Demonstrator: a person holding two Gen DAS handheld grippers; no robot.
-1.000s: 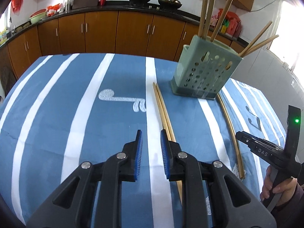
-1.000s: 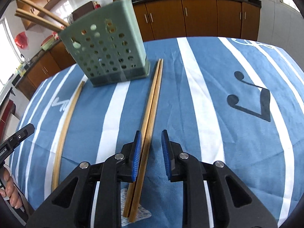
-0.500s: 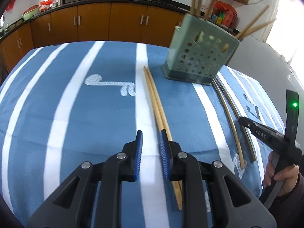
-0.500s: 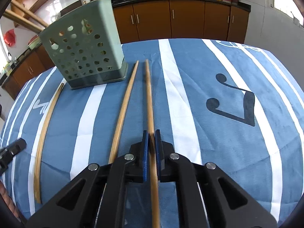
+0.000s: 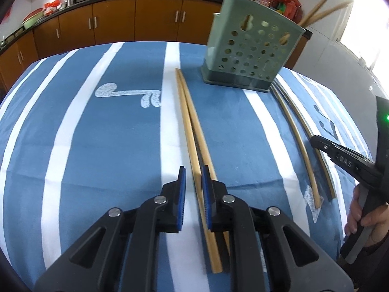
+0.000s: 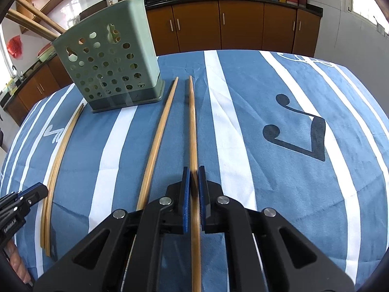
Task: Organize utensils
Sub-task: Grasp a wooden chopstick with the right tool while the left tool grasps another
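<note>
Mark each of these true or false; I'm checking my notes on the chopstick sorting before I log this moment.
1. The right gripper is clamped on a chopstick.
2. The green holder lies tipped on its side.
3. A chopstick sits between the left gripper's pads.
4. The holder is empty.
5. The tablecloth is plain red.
1. True: the right gripper is shut on a chopstick.
2. False: the green holder stands upright on the tablecloth.
3. True: one chopstick of a pair runs between the pads of the left gripper, whose jaws are closing.
4. False: several chopsticks already stick out of its top.
5. False: it is blue with white stripes and music-note prints.
</note>
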